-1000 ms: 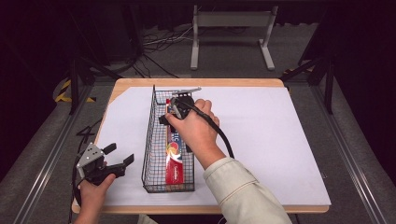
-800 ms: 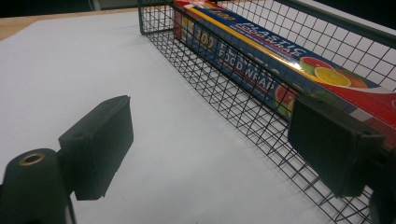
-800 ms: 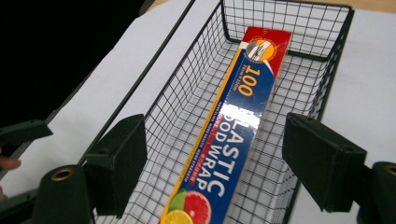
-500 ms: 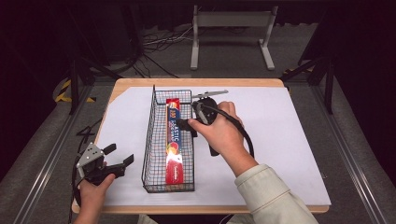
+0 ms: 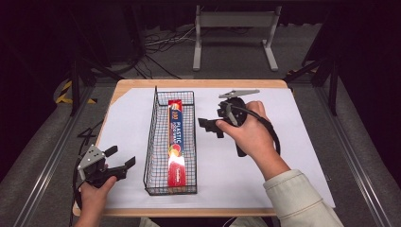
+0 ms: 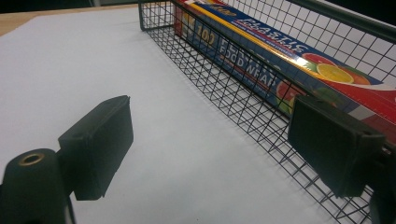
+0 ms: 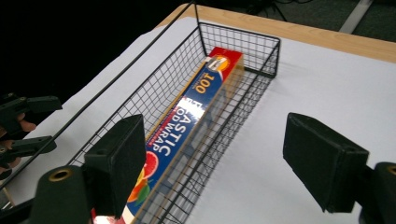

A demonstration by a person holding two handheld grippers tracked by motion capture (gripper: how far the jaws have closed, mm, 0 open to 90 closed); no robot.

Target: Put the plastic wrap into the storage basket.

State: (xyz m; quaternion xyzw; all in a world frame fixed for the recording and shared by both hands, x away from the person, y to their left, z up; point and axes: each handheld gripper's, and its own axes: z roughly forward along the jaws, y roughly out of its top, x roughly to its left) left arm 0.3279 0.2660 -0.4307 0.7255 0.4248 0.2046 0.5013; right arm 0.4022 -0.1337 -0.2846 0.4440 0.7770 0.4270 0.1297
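Standing by the person's side of the setup, this is what I see, biggest thing first.

Tabletop: the tabletop (image 5: 293, 142) is a wooden board under a white sheet, with bare wood showing along its far and near edges.

Basket: a long black wire basket (image 5: 156, 142) stands left of the tabletop's middle, running from near the far edge toward the near edge; its walls are upright mesh.

Box: the box of plastic food wrap (image 5: 176, 142) lies flat inside the basket, lengthwise, its red end toward the far edge and its other end close to the basket's near wall. From the right claw view the box (image 7: 187, 135) leans along the basket's right-hand wall.

Right hand: the right hand (image 5: 253, 132) hangs over the white sheet just right of the basket, toward the far half of the tabletop, a black cable looping round the wrist.

Right claw: the right claw (image 5: 208, 126) points at the basket, clear of its wall; its jaws have just been opening, stand well apart and have nothing between them.

Left hand: the left hand (image 5: 92, 191) sits at the near left corner of the tabletop.

Left claw: the left claw (image 5: 120, 161) has its jaws spread wide and empty, just left of the basket's near end and apart from it.
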